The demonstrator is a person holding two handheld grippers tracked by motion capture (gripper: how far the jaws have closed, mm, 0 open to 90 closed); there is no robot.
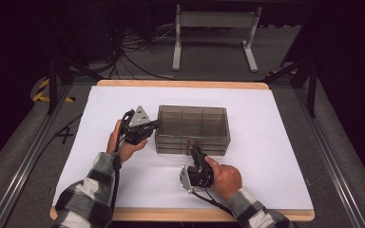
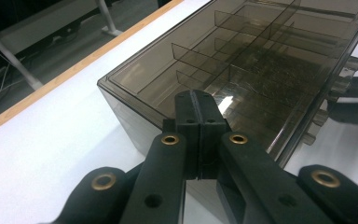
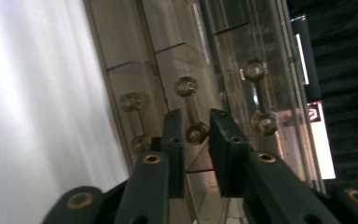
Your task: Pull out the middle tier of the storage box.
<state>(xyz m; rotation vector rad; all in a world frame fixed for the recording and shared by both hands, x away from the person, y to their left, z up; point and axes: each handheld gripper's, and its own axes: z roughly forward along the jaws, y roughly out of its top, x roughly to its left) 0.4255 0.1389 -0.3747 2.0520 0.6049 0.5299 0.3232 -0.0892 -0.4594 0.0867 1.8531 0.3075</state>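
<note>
Drawer box mid-table; my left gripper fully closed, empty, braced on its end; right gripper narrowly parted around middle drawer handle; risk: pads slip off, box skids

A smoky brown see-through drawer box on a white table with tan wood edging; black grippers, black-and-white plaid sleeves.

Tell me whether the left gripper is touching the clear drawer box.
Touching. In the left gripper view, the left gripper, jaws pressed together, rests its tips on the top of the clear drawer box near the corner; the high view agrees.
</note>
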